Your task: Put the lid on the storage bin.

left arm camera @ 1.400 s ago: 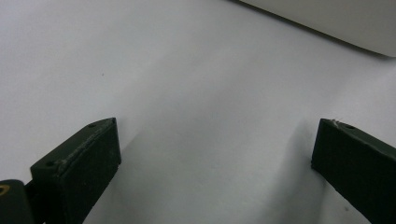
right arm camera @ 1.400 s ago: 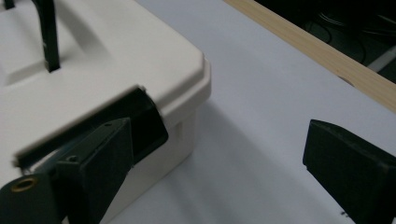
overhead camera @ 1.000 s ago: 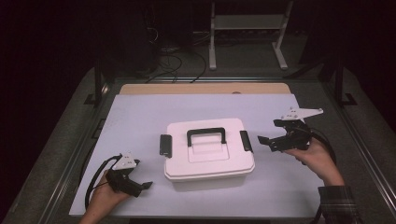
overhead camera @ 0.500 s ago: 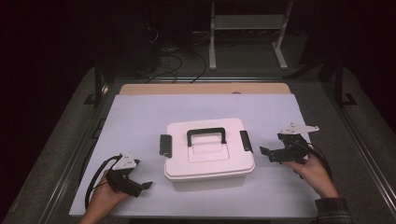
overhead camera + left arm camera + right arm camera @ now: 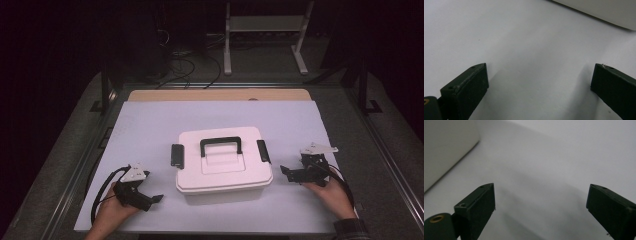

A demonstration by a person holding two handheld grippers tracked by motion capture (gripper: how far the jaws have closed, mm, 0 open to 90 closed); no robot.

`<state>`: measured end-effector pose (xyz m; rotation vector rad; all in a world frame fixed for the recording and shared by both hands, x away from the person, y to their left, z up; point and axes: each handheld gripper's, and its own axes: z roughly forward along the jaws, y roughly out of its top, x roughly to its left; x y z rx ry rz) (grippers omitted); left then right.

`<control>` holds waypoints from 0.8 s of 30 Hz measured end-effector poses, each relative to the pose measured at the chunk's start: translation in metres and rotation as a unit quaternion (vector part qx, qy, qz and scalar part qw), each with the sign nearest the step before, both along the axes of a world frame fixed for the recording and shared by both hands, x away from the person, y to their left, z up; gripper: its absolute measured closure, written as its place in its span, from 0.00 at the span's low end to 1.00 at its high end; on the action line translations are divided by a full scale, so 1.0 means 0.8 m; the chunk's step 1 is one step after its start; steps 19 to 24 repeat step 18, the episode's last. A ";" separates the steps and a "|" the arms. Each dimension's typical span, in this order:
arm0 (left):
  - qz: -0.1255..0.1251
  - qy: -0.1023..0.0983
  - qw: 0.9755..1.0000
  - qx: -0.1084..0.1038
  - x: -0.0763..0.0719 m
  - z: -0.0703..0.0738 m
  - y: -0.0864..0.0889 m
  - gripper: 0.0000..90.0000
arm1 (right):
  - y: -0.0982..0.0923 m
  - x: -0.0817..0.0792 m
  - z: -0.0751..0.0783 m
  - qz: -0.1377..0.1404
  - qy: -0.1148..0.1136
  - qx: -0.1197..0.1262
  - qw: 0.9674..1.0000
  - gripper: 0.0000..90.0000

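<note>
While both hand-held grippers rest low with jaws spread wide and empty, left (image 5: pixel 156 198) and right (image 5: pixel 283 170), the white lidded box (image 5: pixel 223 166) sits mid-tabletop (image 5: pixel 150 125) between them. It looks stiff, smooth, probably light plastic; its black handle (image 5: pixel 221 145) or side latches (image 5: pixel 177 154) offer the surest hold. No readable writing.

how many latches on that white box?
2. One black latch sits on the left end of the white box's lid, the other black latch on the right end. Front and back sides show none; the back is partly hidden.
</note>
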<state>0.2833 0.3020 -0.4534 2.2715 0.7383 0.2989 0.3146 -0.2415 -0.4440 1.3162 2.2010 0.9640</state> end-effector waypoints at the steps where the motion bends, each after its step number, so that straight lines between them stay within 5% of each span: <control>1: 0.000 0.000 1.000 0.000 0.000 0.000 0.000 0.00 | 0.000 -0.001 -0.002 -0.003 0.003 -0.001 1.000 0.08; 8: 0.000 0.000 1.000 0.000 0.000 0.000 0.000 0.00 | 0.001 -0.004 -0.018 -0.003 0.017 -0.016 1.000 0.03; 24: -0.001 0.000 1.000 0.001 0.000 0.000 0.000 0.00 | -0.001 -0.003 -0.019 -0.006 0.024 -0.007 1.000 0.03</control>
